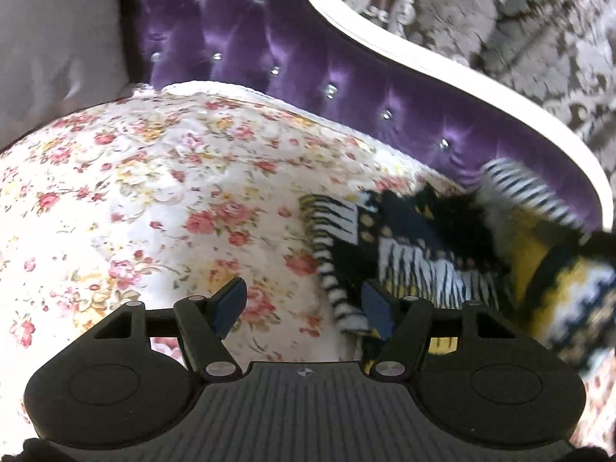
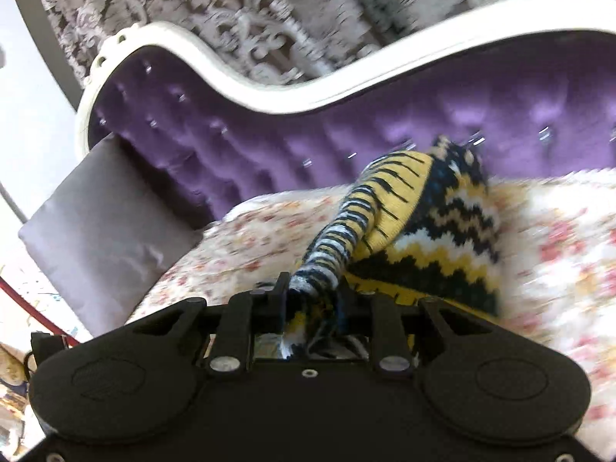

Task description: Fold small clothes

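Note:
A small knitted garment (image 1: 419, 242) in black, yellow and white zigzag lies crumpled on the floral cover at the right of the left wrist view. My left gripper (image 1: 304, 300) is open, its right finger at the garment's striped edge, holding nothing. In the right wrist view my right gripper (image 2: 312, 296) is shut on a striped part of the same garment (image 2: 431, 238), likely a sleeve or hem, pulled taut toward the camera. The rest of it trails up onto the seat. The view is blurred by motion.
The floral cover (image 1: 154, 200) lies over a sofa with a tufted purple back (image 1: 269, 42) and a white curved frame (image 2: 269, 92). A grey cushion (image 2: 100, 223) sits at the left end. Patterned wallpaper is behind.

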`<state>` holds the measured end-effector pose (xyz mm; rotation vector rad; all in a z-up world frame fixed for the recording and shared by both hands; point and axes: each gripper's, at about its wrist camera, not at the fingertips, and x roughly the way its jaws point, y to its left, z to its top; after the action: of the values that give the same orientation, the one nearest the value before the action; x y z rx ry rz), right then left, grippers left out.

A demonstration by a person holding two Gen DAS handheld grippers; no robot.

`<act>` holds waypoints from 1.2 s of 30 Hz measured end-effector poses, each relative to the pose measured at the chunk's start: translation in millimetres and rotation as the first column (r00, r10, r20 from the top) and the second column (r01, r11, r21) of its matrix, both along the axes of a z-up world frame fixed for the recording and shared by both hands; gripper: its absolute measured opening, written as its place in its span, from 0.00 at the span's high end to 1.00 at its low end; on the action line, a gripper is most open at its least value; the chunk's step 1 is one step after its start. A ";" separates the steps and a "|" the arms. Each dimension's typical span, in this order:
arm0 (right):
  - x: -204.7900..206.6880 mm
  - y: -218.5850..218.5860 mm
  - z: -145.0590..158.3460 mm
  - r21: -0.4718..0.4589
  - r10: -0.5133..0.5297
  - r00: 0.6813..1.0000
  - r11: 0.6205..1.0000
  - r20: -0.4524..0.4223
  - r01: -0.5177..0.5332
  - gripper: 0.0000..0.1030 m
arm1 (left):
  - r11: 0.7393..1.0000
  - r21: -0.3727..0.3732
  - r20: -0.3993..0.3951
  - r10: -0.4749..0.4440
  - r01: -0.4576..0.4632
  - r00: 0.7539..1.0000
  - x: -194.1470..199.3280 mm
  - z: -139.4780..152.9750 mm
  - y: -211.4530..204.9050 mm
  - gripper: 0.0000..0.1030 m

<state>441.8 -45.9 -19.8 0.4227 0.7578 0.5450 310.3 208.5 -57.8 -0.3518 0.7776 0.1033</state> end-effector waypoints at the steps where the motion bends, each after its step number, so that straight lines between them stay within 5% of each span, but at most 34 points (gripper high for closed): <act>1: 0.8 9.2 -2.3 0.003 0.009 1.000 1.000 -0.006 -0.009 0.69 | 1.000 -0.003 0.002 0.006 -0.006 1.000 0.5 0.3 2.3 0.37; 5: -1.0 39.2 -11.7 -0.016 0.038 0.999 0.999 -0.024 -0.038 0.69 | 1.000 -0.015 0.007 0.024 -0.024 1.000 -1.5 3.3 9.5 0.37; 17: -26.2 83.3 -23.9 -0.277 0.089 0.992 0.959 0.089 -0.061 0.66 | 0.998 -0.029 0.022 0.062 -0.062 0.998 -3.3 5.9 19.2 0.37; 22: -30.7 99.8 -23.1 -0.276 0.149 0.981 0.955 0.122 -0.110 0.54 | 0.997 -0.036 0.035 0.073 -0.072 0.997 -3.7 8.0 21.0 0.37; 31: -49.8 64.2 4.4 -0.169 0.129 0.972 0.981 0.195 -0.096 0.54 | 0.995 -0.063 0.046 0.079 -0.076 0.996 -5.4 9.2 25.1 0.37; 36: -78.9 48.2 10.2 -0.309 0.157 0.961 0.947 0.226 -0.082 0.49 | 0.987 -0.160 0.081 -0.013 0.026 0.997 -2.1 11.1 13.6 0.37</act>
<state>363.0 2.4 -9.6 0.0254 0.6127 0.5749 308.2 222.1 -46.7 -0.4989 0.7120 0.0074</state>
